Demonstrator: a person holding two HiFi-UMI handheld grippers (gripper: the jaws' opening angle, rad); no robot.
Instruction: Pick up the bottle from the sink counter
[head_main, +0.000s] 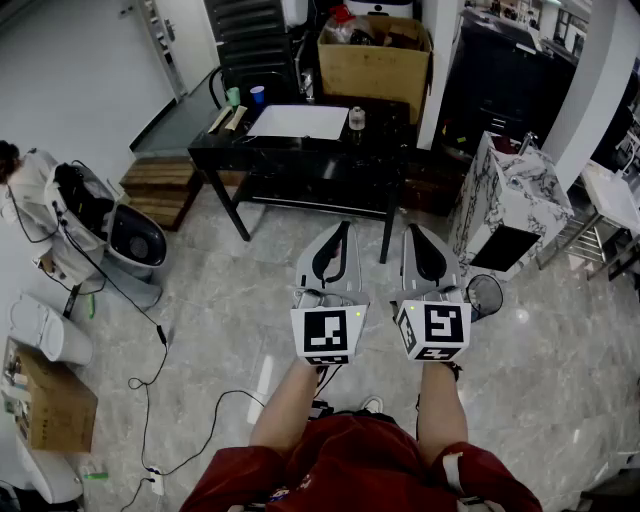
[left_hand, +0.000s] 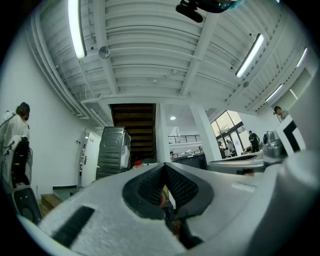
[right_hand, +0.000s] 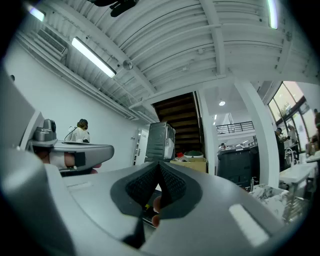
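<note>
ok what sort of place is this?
Probably a lab or workshop hall, not a home: a freestanding marble-look sink unit, a black table and cardboard box, loose floor cables, ribbed ceiling with strip lights.

A box (head_main: 375, 60) stands behind the table (head_main: 330, 150) (counter (head_main: 510, 195) to its right), seemingly touching it.

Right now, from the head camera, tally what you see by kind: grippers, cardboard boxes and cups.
Grippers: 2, left gripper and right gripper, both shut and empty.
Cardboard boxes: 2, far box and near-left box.
Cups: 2, blue cup and green cup.
Total: 6.
</note>
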